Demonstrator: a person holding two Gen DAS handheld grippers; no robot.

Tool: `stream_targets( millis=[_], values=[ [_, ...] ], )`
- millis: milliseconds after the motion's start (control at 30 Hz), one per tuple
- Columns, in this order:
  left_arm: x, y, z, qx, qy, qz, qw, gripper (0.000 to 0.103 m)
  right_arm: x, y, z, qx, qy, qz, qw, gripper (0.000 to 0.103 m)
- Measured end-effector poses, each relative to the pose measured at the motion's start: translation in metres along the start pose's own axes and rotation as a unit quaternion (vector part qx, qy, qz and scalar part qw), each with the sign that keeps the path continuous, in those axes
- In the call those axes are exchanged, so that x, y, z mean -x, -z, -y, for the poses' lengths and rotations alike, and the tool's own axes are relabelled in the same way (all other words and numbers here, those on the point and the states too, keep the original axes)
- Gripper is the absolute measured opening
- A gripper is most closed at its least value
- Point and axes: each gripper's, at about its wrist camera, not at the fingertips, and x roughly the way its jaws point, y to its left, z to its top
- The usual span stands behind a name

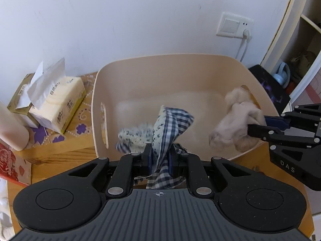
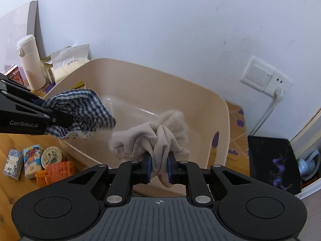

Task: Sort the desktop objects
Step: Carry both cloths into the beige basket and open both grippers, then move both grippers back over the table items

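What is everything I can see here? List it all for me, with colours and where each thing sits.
tub: 1, beige, on the desk by the wall
checked cloth: 1, blue and white, held over the tub
beige cloth: 1, held over the tub
tissue pack: 1, pale yellow, left of the tub
flask: 1, white, upright left of the tub
small boxes: 2, blue patterned, on the desk
round tin: 1, cream, beside the boxes
orange plastic piece: 1, by the tin
wall socket: 1, white, with a plug in it
black mat: 1, right of the tub
left gripper: 1, black, shut on the checked cloth
right gripper: 1, black, shut on the beige cloth
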Motion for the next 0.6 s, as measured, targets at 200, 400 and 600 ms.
stream_targets(
  millis=[200,400,600],
  values=[
    [0.001,0.001,-0.001,0.001,-0.006,-0.005,1.0000,0.030,0.009,0.004,0.000,-0.008,-0.004,0.007,1.000,0.039],
    [0.021,0.003,-0.001,0.008,-0.015,0.012,0.9998,0.071,0.030,0.010,0.006,-0.017,-0.013,0.025,0.999,0.063],
    [0.043,0.013,-0.006,0.016,-0.025,0.022,0.9993,0.072,0.054,0.024,0.012,-0.021,-0.014,0.035,0.999,0.079]
  ],
)
